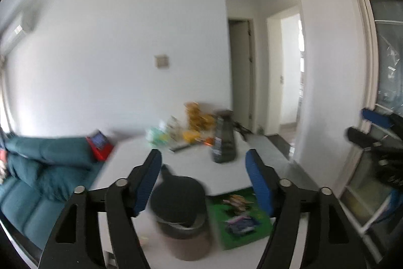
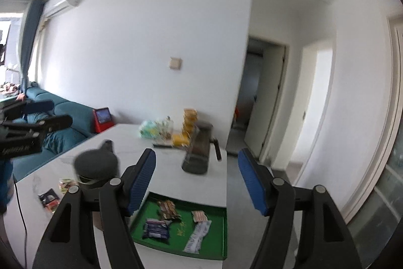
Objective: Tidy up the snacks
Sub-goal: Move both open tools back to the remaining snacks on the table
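Both grippers hover above the white marble-look table, the left gripper and right gripper each with blue-padded fingers spread wide and holding nothing. Several small snack packets lie inside the shallow green tray at the table's near right edge; two more packets lie left of it, beside a round dark-lidded bin.

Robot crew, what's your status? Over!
Left tongs open, empty. Right tongs open, empty. Some snacks in green tray, two packets loose on table. Black pot beside tray.

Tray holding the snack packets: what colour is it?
Green; the tray shows best in the right wrist view.
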Motion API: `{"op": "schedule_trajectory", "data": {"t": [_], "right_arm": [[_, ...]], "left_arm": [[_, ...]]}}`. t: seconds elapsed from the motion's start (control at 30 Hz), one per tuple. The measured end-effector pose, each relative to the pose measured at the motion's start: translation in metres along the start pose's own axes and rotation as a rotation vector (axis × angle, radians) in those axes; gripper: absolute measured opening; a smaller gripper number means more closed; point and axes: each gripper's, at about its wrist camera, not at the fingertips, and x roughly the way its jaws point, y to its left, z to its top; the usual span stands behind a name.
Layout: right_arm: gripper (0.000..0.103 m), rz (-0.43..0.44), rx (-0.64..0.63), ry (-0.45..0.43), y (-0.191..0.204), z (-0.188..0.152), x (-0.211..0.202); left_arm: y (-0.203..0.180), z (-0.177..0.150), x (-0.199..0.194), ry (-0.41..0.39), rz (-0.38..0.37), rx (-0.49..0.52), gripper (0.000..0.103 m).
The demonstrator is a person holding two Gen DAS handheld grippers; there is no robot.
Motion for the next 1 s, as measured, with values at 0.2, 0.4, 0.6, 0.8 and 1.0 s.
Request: {"op": "schedule_trajectory", "data": {"t": [0.2,0.4,0.6,0.8,1.0], "right_arm": [[0.103,0.059,-0.034,-0.067,0.053,0.011,-0.038],[0.103,0.094,-0.058,-0.089,0.118,0.024,-0.046],[0.103,0.156,-0.036,-0.057,0.184,0.024,-0.031],[0.103,0.233,0.024,0.107,0.259,-0.020,0.021],[0.103,0.292,0.099,0.255,0.309,-0.069,0.064]], "left_arm": [[0.083,-0.015,-0.042,-0.039,0.137,0.001,0.070],[0.180,-0.046,-0.057,0.007,0.265,-0.041,0.070],[0.249,-0.084,-0.052,0.084,0.337,-0.063,0.070],[0.288,-0.139,-0.021,0.244,0.305,-0.102,0.070],[0.294,-0.191,0.016,0.387,0.222,-0.110,0.070]]}}
